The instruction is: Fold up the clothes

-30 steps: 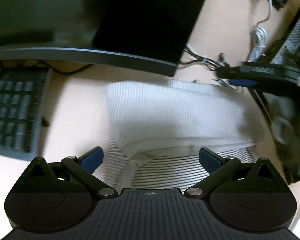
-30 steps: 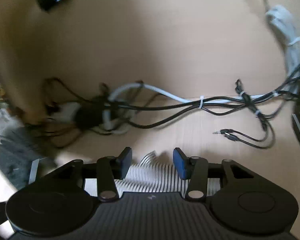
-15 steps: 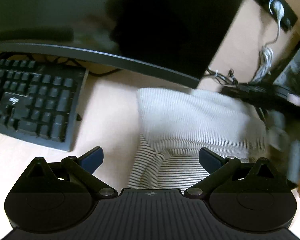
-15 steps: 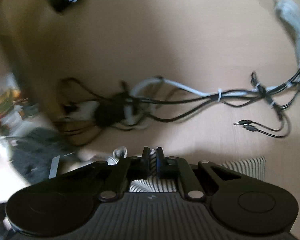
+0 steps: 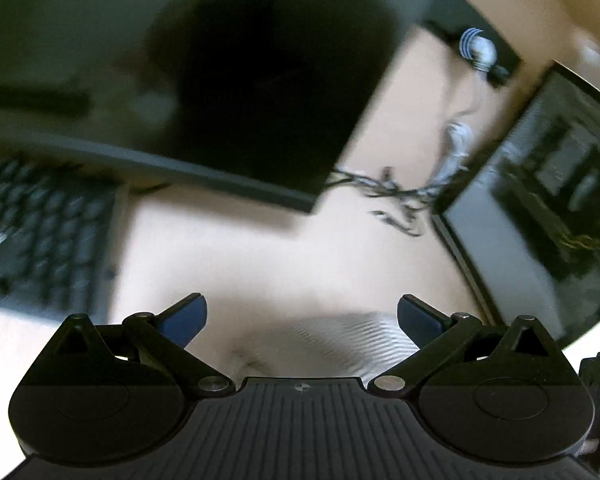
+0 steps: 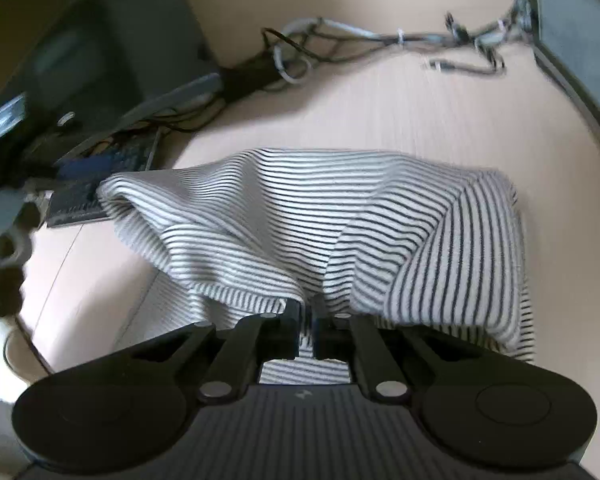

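No readable brand or label anywhere, everything's too blurry. The keyboard (image 5: 40, 236) has some pale mark on one key but I can't read it.

Right gripper (image 6: 307, 322): jaws pinched nearly closed on a fold of the striped shirt (image 6: 340, 232). The cloth is pulled up into a tent from the pinch point, draping back down onto the pale wood worktop (image 6: 440, 112). Half a second ago it had the same pinch but the shirt was mostly hidden under the gripper; now the camera has pulled back and the whole bunched shirt is in front of it, spread across the middle of the worktop. Far edge of the shirt sits near a dark circuit-board-looking thing (image 6: 76, 196) on the left, and the cable bundle (image 6: 380, 40) runs along the back.

Left gripper (image 5: 302, 316): jaws wide apart, holding nothing. Earlier the shirt filled the space between and beyond its fingers; now only a blurry striped bit (image 5: 340, 340) shows low between them, close to the gripper body, and bare worktop lies ahead. Monitor (image 5: 220, 80) looms above, a second screen (image 5: 540, 220) on the right, and the view is much blurrier than before.
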